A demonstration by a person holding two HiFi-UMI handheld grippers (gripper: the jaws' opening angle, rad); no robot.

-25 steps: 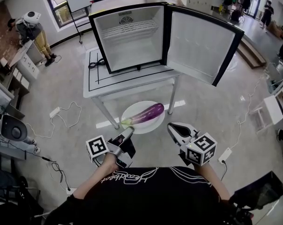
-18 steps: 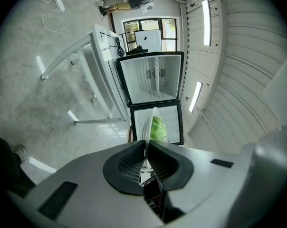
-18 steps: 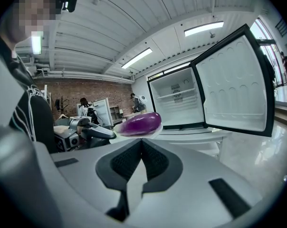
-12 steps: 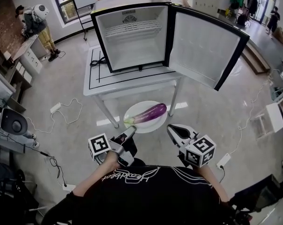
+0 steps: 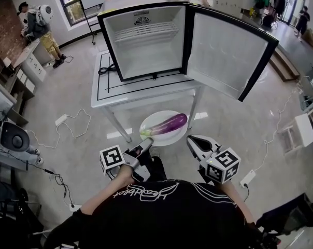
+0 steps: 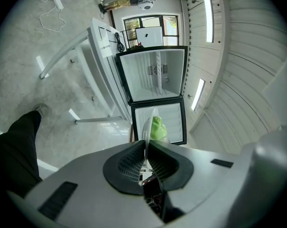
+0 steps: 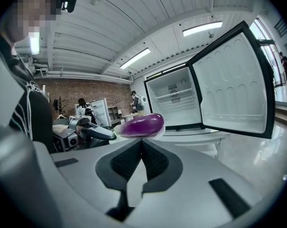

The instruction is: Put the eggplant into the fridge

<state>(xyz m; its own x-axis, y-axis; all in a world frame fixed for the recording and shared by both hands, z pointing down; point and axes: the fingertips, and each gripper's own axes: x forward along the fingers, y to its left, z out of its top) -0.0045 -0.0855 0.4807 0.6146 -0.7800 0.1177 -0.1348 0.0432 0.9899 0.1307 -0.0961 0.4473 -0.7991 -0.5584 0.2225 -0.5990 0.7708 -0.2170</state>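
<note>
A purple eggplant [image 5: 168,123] with a green stem lies on a white plate [image 5: 157,137], held in the air in front of the white table [image 5: 141,93]. My left gripper [image 5: 145,144] is shut on the plate's near left rim, and my right gripper [image 5: 190,140] is shut on its right rim. In the left gripper view the plate [image 6: 146,127] runs edge-on between the shut jaws of the left gripper [image 6: 146,142], with the green stem [image 6: 157,128] behind. In the right gripper view the eggplant [image 7: 142,125] sits just past the right gripper [image 7: 142,140]. The small fridge [image 5: 146,40] stands empty on the table, its door [image 5: 226,51] swung open to the right.
A black cable [image 5: 107,69] lies on the table left of the fridge. White cords and a power strip [image 5: 60,121] trail on the floor at left, and another strip [image 5: 247,176] lies at right. Equipment [image 5: 11,141] stands at far left; people stand behind the fridge.
Both grippers have carried the plate with the eggplant a little forward toward the table. Neither grip has changed.
</note>
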